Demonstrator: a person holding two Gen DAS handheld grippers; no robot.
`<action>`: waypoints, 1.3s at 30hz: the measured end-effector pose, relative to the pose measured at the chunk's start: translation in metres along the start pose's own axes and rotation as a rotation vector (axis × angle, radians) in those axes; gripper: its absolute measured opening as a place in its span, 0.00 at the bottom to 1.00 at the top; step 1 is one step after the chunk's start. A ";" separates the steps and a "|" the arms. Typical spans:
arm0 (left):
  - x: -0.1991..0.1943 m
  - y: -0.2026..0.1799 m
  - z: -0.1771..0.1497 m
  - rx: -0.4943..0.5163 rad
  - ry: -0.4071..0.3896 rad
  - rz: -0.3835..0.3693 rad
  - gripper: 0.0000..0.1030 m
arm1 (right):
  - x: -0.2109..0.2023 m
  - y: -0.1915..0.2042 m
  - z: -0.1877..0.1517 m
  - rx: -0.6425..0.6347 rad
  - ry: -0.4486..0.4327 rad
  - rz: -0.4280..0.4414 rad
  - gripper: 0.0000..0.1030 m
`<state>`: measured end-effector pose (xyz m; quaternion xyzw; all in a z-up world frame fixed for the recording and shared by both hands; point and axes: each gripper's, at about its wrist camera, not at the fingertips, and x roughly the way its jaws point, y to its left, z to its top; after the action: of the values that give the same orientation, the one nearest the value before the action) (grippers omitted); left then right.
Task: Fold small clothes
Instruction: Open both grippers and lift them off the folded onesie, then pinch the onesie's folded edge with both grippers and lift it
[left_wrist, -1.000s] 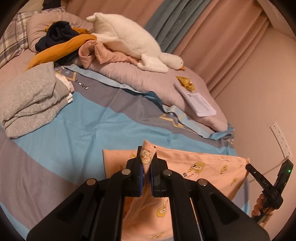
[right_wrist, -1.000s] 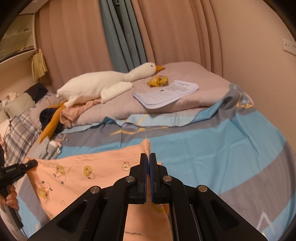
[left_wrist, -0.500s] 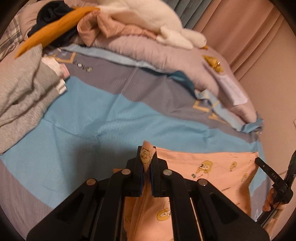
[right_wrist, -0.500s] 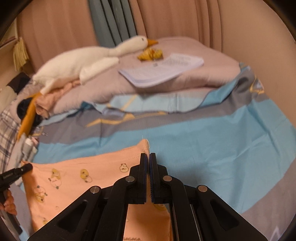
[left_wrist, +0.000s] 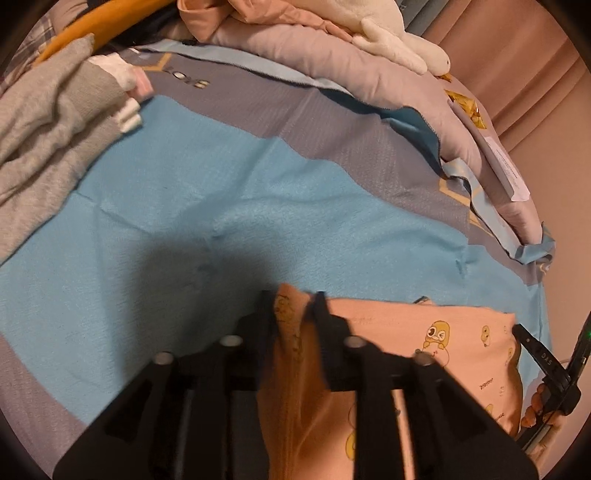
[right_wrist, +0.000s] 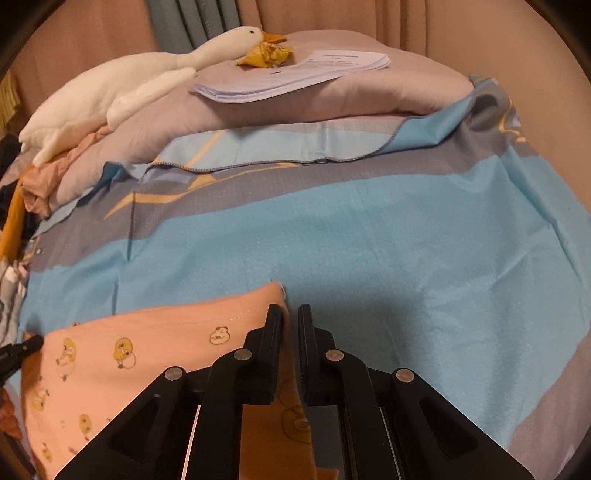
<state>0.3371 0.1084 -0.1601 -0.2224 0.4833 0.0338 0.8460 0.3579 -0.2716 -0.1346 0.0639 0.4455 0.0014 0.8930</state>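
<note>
A peach garment with yellow cartoon prints (left_wrist: 436, 354) lies on the blue and grey bedsheet (left_wrist: 258, 192); it also shows in the right wrist view (right_wrist: 155, 350). My left gripper (left_wrist: 293, 299) has its jaws parted, with one corner of the garment loose between them. My right gripper (right_wrist: 290, 314) has its jaws slightly parted at the other corner, and the cloth lies against the left finger. Each gripper shows at the edge of the other's view.
A pile of grey folded clothes (left_wrist: 48, 122) lies at the left. A white plush goose (right_wrist: 122, 88), a stack of papers (right_wrist: 295, 74) and a yellow wrapper (right_wrist: 266, 55) rest on the pink pillow (right_wrist: 332, 99). A wall stands to the right.
Both grippers have lowered the garment toward the sheet and moved forward. Both jaws, shut on the corners before, have parted.
</note>
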 end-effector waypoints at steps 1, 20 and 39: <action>-0.006 0.000 -0.001 0.001 -0.009 0.010 0.41 | -0.005 -0.002 0.000 0.004 -0.004 -0.006 0.07; -0.091 0.008 -0.120 0.000 -0.018 -0.068 0.80 | -0.104 -0.014 -0.077 0.068 -0.046 0.031 0.64; -0.076 0.003 -0.174 -0.066 0.010 -0.164 0.65 | -0.078 -0.011 -0.141 0.194 0.053 0.232 0.64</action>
<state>0.1557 0.0521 -0.1736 -0.2891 0.4662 -0.0208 0.8359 0.1979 -0.2717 -0.1579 0.2006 0.4566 0.0631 0.8645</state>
